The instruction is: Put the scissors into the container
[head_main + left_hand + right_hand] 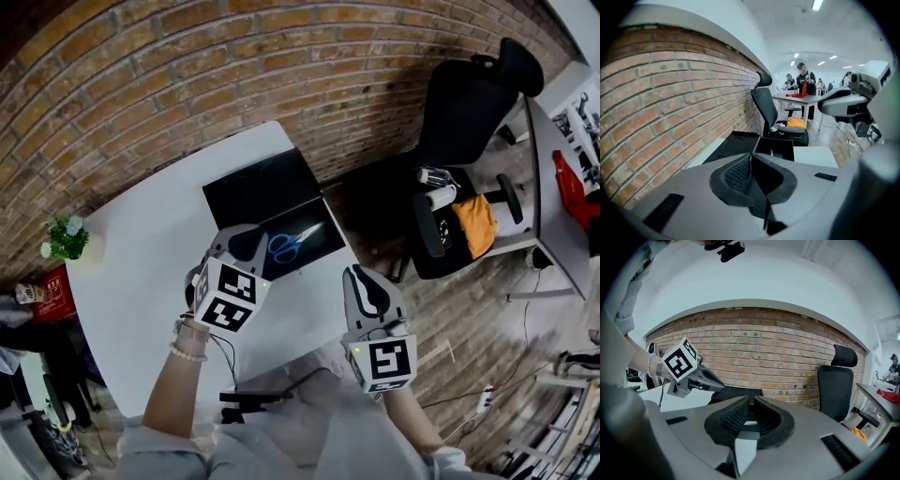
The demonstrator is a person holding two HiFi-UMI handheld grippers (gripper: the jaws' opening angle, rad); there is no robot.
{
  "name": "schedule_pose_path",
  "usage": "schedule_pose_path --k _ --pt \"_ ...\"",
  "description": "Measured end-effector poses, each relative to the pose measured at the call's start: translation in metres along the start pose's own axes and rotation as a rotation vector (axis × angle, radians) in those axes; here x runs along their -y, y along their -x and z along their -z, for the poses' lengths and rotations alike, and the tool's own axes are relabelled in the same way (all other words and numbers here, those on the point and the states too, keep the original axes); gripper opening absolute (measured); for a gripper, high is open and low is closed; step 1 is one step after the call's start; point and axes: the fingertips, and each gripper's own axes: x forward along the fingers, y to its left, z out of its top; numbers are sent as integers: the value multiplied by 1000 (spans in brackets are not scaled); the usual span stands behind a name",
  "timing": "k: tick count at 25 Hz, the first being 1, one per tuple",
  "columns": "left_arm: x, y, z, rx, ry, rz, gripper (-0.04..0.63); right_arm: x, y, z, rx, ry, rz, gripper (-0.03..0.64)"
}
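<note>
Head view: blue-handled scissors [292, 242] lie flat inside the open black container [330, 242] on the white table [141, 281], at 1 o'clock from the left gripper [246, 244] and 11 o'clock from the right gripper [368, 284]; the only print is the black-white square markers [389, 361] on both grippers. Left gripper view: jaws closed tip to tip, nothing held, container edge at 12 o'clock, background people [805, 79] seen only here, scissors show only in the head view. Right gripper view: jaws a narrow slit apart, empty, table showing through, left gripper's markers at 9 o'clock, brick wall [778, 352] behind.
</note>
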Motion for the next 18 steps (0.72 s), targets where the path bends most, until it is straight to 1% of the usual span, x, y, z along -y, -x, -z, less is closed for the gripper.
schedule_pose_path --k 3,10,14,18 --pt "-14 33 -11 73 26 -62 23 -16 0 -11 13 30 -32 60" --pt "-37 108 -26 216 116 -171 18 -52 -2 -42 67 85 -105 60" --pt "-46 145 -29 269 153 -229 18 -71 -4 -58 94 96 -149 60" --pt "-52 175 -28 309 190 -272 18 -93 -5 -69 119 121 -221 60"
